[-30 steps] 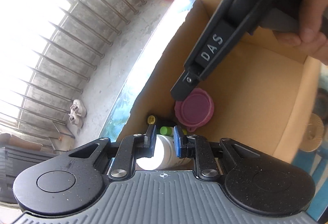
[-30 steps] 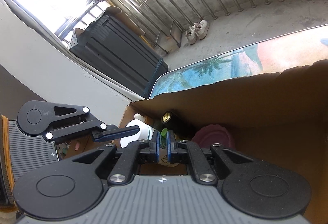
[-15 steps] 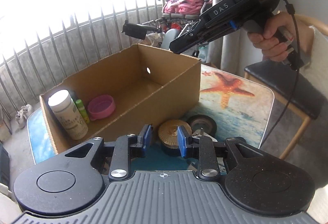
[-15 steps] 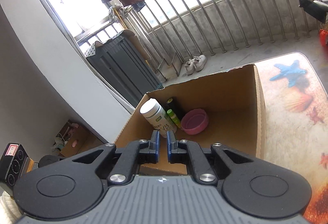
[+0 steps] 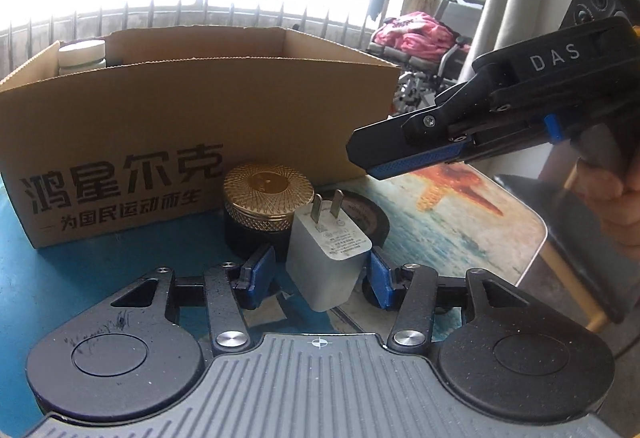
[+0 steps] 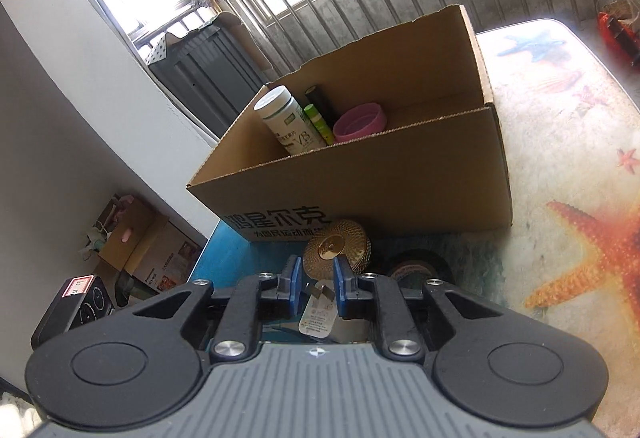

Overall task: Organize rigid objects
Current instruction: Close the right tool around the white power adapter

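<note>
A white plug adapter [image 5: 326,262] stands on the table with its prongs up. My left gripper [image 5: 320,274] is open, its pads on either side of the adapter and not touching it. Behind it are a black jar with a gold lid [image 5: 266,203] and a roll of black tape [image 5: 370,222]. My right gripper [image 6: 314,284] is open and empty, hovering above the adapter [image 6: 318,312]; it shows at the right of the left wrist view [image 5: 404,157]. The cardboard box [image 6: 400,173] holds a white bottle [image 6: 290,121], a green tube [image 6: 318,121] and a pink lid [image 6: 360,121].
The table has a sea-themed cover with an orange starfish [image 6: 592,258]. The box [image 5: 180,141] stands just behind the loose objects. A chair [image 5: 560,238] is at the table's right edge. Railing bars and boxes on the floor [image 6: 140,250] lie beyond.
Both grippers pulled back from the box and came down toward the objects in front of it. My left gripper opened wider around the adapter. My right gripper went from shut to open.
</note>
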The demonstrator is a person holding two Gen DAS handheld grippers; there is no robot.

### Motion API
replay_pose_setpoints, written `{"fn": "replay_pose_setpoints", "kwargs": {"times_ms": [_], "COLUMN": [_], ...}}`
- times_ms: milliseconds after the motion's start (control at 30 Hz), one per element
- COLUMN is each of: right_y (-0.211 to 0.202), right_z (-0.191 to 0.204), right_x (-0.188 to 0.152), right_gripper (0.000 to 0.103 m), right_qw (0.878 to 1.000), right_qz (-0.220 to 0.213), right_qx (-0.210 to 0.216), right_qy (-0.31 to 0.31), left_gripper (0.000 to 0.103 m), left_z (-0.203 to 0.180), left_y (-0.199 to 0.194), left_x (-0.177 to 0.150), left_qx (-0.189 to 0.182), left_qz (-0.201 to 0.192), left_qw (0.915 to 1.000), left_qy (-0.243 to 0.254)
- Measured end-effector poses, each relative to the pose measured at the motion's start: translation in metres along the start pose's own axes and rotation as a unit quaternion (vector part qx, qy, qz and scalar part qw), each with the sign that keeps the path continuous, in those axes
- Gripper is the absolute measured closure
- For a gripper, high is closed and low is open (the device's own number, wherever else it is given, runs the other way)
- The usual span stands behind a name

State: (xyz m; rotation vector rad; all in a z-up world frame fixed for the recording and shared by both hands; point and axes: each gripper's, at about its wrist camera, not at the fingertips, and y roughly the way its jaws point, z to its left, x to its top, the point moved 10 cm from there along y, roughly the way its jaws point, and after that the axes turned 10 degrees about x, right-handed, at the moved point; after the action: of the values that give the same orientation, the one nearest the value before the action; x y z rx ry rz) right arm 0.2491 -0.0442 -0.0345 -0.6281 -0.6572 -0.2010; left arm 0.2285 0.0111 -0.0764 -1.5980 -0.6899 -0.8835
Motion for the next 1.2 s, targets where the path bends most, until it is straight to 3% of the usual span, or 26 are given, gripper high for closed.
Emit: {"fn": "replay_pose_setpoints", "kwargs": {"times_ms": [100, 233, 367, 533, 667, 833, 867, 933, 1000, 1100, 1200], "right_y": [0.007, 0.016, 0.018, 0.015, 0.018, 0.028, 0.030, 0.034, 0.037, 0.043, 0.048], "right_z": [0.001, 0.005, 0.008, 0.014, 0.019, 0.025, 0.027, 0.031, 0.036, 0.040, 0.041], "right_x": [-0.005, -0.014, -0.021, -0.024, -0.029, -0.034, -0.035, -0.036, -0.036, -0.038, -0.040], "right_gripper": [0.072, 0.072, 0.072, 0.072, 0.072, 0.071, 0.069, 0.057, 0.056, 0.052, 0.047], "right_qw": [1.000, 1.000, 1.000, 1.000, 0.999, 0.999, 0.998, 0.998, 0.998, 0.997, 0.997], "right_qz": [0.001, 0.015, 0.024, 0.026, 0.035, 0.044, 0.046, 0.049, 0.051, 0.061, 0.065], "right_qx": [-0.012, -0.003, -0.004, 0.013, 0.020, 0.029, 0.031, 0.031, 0.031, 0.031, 0.021], "right_qy": [-0.004, -0.006, -0.013, -0.006, -0.006, -0.003, -0.004, -0.009, -0.019, -0.023, -0.029], "left_gripper": [0.061, 0.068, 0.071, 0.073, 0.073, 0.061, 0.059, 0.058, 0.060, 0.076, 0.076], "left_z": [0.000, 0.000, 0.008, 0.024, 0.034, 0.031, 0.029, 0.025, 0.021, 0.021, 0.023], "left_y": [0.003, 0.000, -0.009, -0.031, -0.042, -0.039, -0.036, -0.031, -0.026, -0.023, -0.026], "left_x": [-0.003, -0.003, -0.008, -0.021, -0.028, -0.026, -0.025, -0.023, -0.021, -0.021, -0.022], "left_qx": [-0.005, -0.002, -0.015, -0.007, 0.012, 0.017, 0.017, 0.014, 0.014, 0.025, 0.021], "left_qz": [-0.001, -0.006, 0.003, 0.005, 0.002, -0.015, -0.019, -0.028, -0.035, -0.038, -0.037], "left_qw": [0.9999, 0.9999, 0.9998, 0.9986, 0.9985, 0.9987, 0.9989, 0.9990, 0.9988, 0.9980, 0.9980], "left_qy": [-0.012, 0.009, 0.016, 0.053, 0.054, 0.045, 0.039, 0.032, 0.031, 0.045, 0.047]}}
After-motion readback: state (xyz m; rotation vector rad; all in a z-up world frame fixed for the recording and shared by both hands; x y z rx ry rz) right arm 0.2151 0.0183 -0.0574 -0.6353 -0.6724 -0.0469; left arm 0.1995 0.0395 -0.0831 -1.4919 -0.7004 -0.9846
